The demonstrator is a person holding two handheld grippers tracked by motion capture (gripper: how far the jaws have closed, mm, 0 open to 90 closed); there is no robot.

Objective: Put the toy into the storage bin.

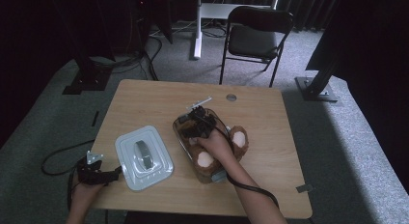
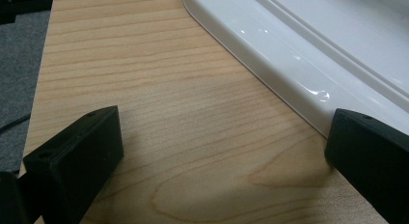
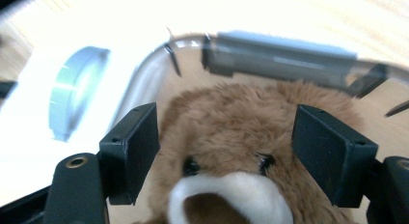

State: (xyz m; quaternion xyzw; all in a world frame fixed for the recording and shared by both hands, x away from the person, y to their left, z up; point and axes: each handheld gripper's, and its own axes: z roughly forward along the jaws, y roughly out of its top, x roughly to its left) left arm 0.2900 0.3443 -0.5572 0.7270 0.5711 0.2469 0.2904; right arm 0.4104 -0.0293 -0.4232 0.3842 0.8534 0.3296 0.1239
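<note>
Straddling the head of a brown teddy bear (image 3: 231, 137), the right gripper (image 3: 226, 151) stands with its jaws wide, one black jaw at each side of the furry head; whether the pads press the fur cannot be told. In the high view this gripper (image 1: 197, 126) points down into a clear plastic container (image 1: 182, 123) near the middle of the wooden table (image 1: 270, 113), and the bear (image 1: 212, 154) lies partly in that container with its pale-soled feet sticking out over the near end. The container's clear rim (image 3: 284, 52) curves just beyond the bear's head. The left gripper (image 2: 222, 151) rests low over bare table with its jaws wide apart and nothing between them, just beside the edge of a white lid (image 2: 308, 55). That lid (image 1: 143, 157) lies flat to the left of the container, near the table's front left corner.
</note>
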